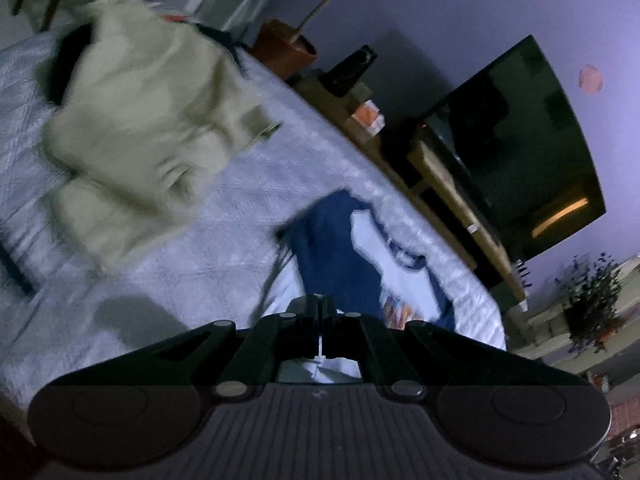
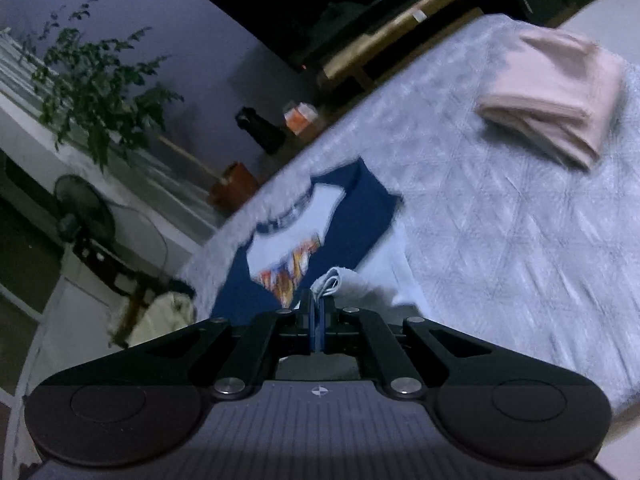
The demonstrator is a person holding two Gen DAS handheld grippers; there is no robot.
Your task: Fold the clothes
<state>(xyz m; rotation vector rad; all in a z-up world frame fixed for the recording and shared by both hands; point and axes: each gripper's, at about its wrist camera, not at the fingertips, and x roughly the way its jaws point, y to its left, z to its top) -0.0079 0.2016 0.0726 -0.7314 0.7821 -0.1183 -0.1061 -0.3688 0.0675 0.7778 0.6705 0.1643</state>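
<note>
The work surface is a bed (image 2: 500,240) covered with a pale quilted spread stitched in a diamond pattern. Near its edge lies the blue-and-white T-shirt (image 2: 320,216): soft jersey, dark blue sleeves and collar band, white body panel with an orange and multicoloured print. Its lower white part is lifted and bunched toward both grippers.

A cream garment (image 1: 140,120), thick and rumpled, lies heaped farther along the bed in the left wrist view. A pink folded garment (image 2: 556,96), a neat rectangular stack of layers, sits well apart from the T-shirt in the right wrist view. Beside the bed runs a low wooden bench (image 1: 440,192) with a dark television (image 1: 520,148) behind it. A terracotta pot (image 1: 284,46), a standing fan (image 2: 84,212) and a leafy plant (image 2: 96,84) stand beyond the bed edge. Nothing lies between the grippers and the T-shirt.

Left gripper (image 1: 320,304): jaws clamped together, white cloth of the T-shirt pinched between them; the tool is angled downward over the bed.

Right gripper (image 2: 318,304): jaws clamped together on a rolled white hem fold of the T-shirt, which protrudes just past the tips; the tool also is angled downward. Both views are motion-blurred.
</note>
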